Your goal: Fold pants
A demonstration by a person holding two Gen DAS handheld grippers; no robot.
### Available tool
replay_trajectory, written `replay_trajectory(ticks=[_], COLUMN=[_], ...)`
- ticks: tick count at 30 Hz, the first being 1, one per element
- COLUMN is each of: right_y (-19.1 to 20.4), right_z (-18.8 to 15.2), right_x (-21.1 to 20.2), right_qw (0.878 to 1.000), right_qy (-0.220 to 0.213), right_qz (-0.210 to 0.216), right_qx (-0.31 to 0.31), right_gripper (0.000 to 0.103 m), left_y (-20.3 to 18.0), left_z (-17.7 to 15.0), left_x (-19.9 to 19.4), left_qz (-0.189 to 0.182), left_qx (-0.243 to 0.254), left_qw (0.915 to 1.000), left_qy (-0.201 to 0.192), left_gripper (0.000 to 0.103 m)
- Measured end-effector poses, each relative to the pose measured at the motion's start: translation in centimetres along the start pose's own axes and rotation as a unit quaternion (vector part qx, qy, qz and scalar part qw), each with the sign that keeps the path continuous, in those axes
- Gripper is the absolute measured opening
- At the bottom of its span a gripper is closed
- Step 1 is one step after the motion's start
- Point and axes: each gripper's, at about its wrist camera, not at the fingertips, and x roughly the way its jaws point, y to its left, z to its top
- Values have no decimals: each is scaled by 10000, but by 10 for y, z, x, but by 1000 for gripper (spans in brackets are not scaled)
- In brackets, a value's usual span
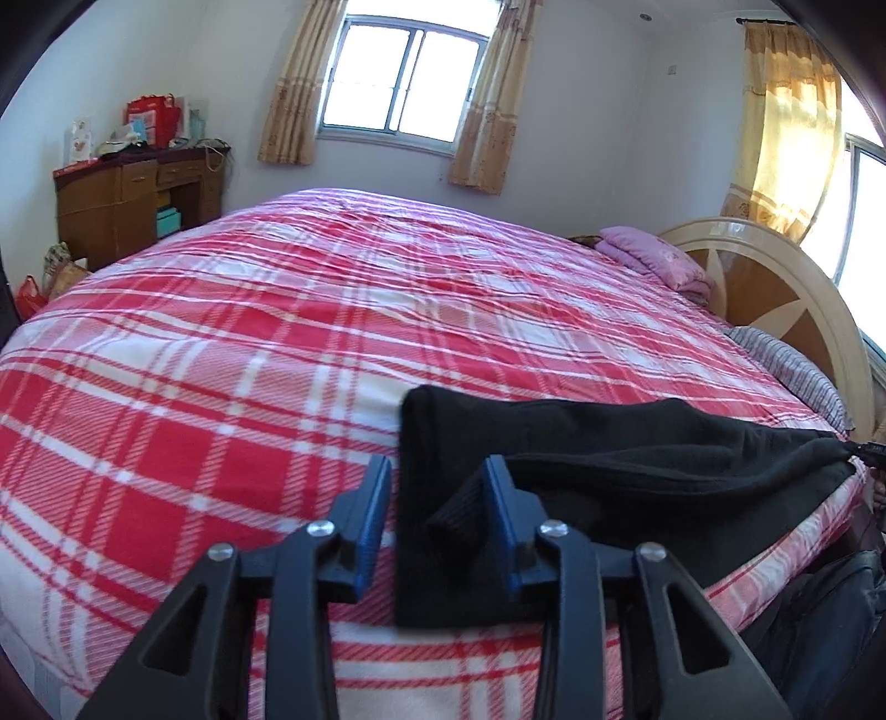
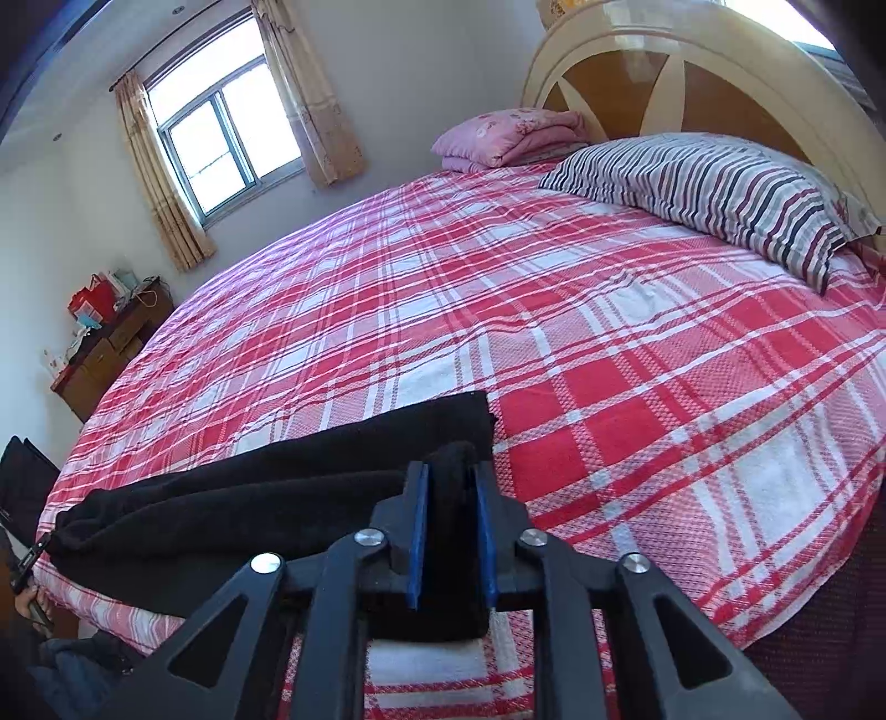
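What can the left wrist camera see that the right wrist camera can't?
Only the left wrist view shows the left hand-held gripper, open around one end of the black pants, and a second curtain. Only the right wrist view shows the right hand-held gripper clamping the pants' other end. Both show the plaid bed, striped pillow, pink blanket, window and desk.

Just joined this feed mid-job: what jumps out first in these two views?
The red-and-white plaid bedspread fills both views, with black pants lying along its near edge. The right gripper is shut on one end of the pants, while the left gripper stands open around the other end. A striped pillow lies by the headboard.
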Motion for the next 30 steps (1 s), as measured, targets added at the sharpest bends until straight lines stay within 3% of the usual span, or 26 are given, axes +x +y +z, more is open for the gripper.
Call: replay_trajectory(ticks=[2,6,7,8,11,14,17,20,23,26,30], right_y=[-2,-5,-1,4,40,106,174,239,286,323,351], right_z=[2,5,6,7,11,13,5,-13,-35,-56,-74], right_x=[-4,-17,-22,-25,-30,-18,6,36,61,80,97], right_qw=[9999,9992,9953,9951,9966,9941,9828,9653,9475,9276,9101], right_qy=[-60,-241,-496,-553,-632,-548,-340,-50,227,441,516], right_qz=[-85,-261,-655,-659,-536,-246,166,548,933,1180,1294], right_qx=[41,187,517,485,42,-902,-1805,-2554,-3051,-3517,-3904], right_gripper=[32,32,32,32,36,52,53,53,53,53,53], left_y=[9,29,30,30,20,-1,-16,-25,-33,-44,-53], left_z=[-4,-10,-11,-12,-12,-12,-10,-11,-14,-20,-25], left_x=[-6,-18,-20,-22,-26,-23,-17,-6,-18,-29,-27], left_qz=[109,325,298,261,42,-177,-213,-100,-120,18,112], left_qx=[-98,-392,-444,-471,-362,-93,59,125,357,741,985], left_qw=[9999,9987,9986,9985,9993,9996,9990,9960,9961,9938,9918], left_qy=[-23,-29,-37,-40,13,187,392,883,803,832,806], left_gripper=[40,40,40,40,40,40,40,40,41,60,60])
